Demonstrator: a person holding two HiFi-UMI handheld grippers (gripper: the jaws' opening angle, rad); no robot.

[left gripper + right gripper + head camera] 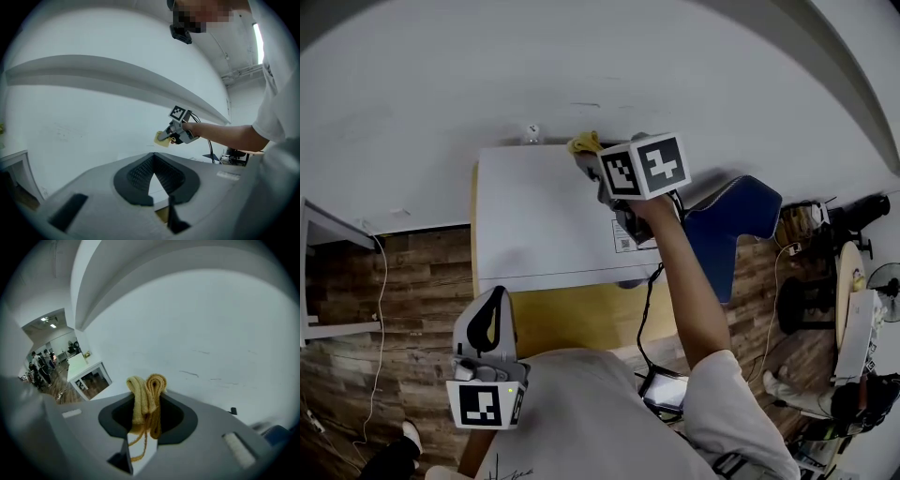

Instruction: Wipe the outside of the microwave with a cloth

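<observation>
So the right tool [592, 161] is clamped on a bunched-up yellow cloth [584, 143], and the cloth's sitting right at the far edge of the white microwave [539, 220] top, a bit right of the middle, up by the wall. The microwave itself takes up the far part of the yellowish tabletop [572, 319]. The left tool [500, 296] hangs back near the person's body over the near edge, tips pressed together with nothing in them.

The right gripper [592, 161] holds a yellow cloth [583, 143] at its tip, on the white microwave's [539, 216] far edge.
</observation>
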